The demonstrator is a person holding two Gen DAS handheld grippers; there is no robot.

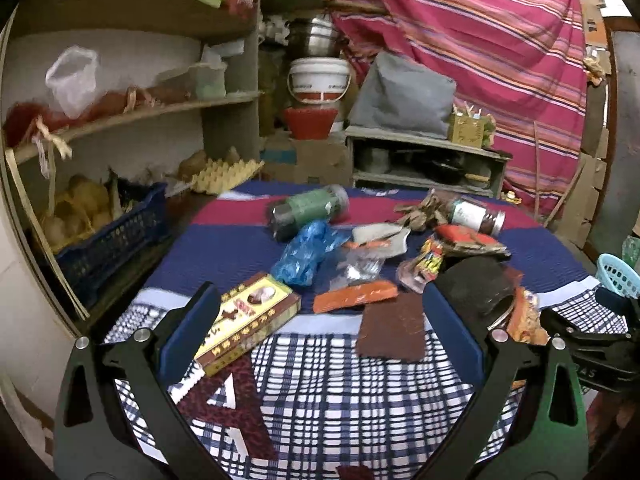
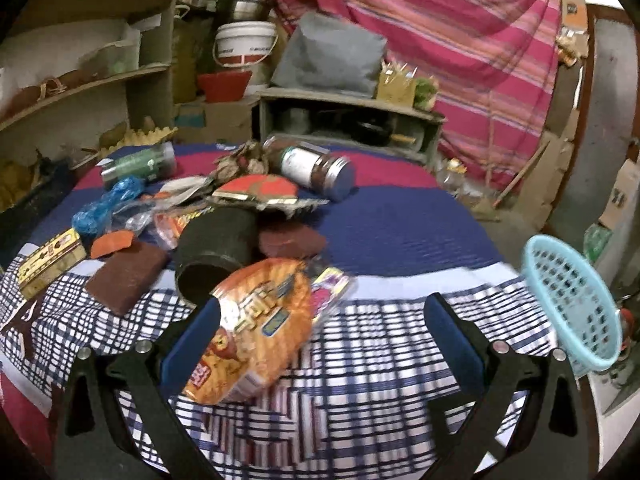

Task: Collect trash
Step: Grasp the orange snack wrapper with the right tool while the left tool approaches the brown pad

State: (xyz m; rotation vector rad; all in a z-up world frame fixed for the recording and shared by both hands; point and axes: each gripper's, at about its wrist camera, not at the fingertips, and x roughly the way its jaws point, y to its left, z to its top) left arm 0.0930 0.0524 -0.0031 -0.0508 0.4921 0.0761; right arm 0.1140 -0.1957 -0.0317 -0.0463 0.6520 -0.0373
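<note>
Both grippers hang over a desk (image 1: 320, 380) draped in a blue-and-white checked cloth, with the trash heaped toward 12 o'clock. The left gripper (image 1: 326, 308) has its fingers (image 1: 190, 332) spread wide and released, gripping nothing; the inner face of the 9 o'clock finger lies against, or just beside, the end of a yellow printed carton (image 1: 250, 320), though real contact cannot be told. Between the fingers lie a brown cardboard scrap (image 1: 394, 328) and an orange wrapper (image 1: 354, 296); a crumpled blue plastic bag (image 1: 306, 252) sits farther at 12 o'clock.

The right gripper (image 2: 322, 320) is likewise wide open and clasps nothing. An orange noodle packet (image 2: 256, 328) rests beside its 9 o'clock finger, overlapping it in view. A black cylindrical cup (image 2: 214, 254) lies tipped at 11 o'clock, a lidded glass jar (image 2: 310, 168) on its side at 12 o'clock. A light blue plastic basket (image 2: 572, 304) stands at the desk edge at 3 o'clock, apart from the fingers
</note>
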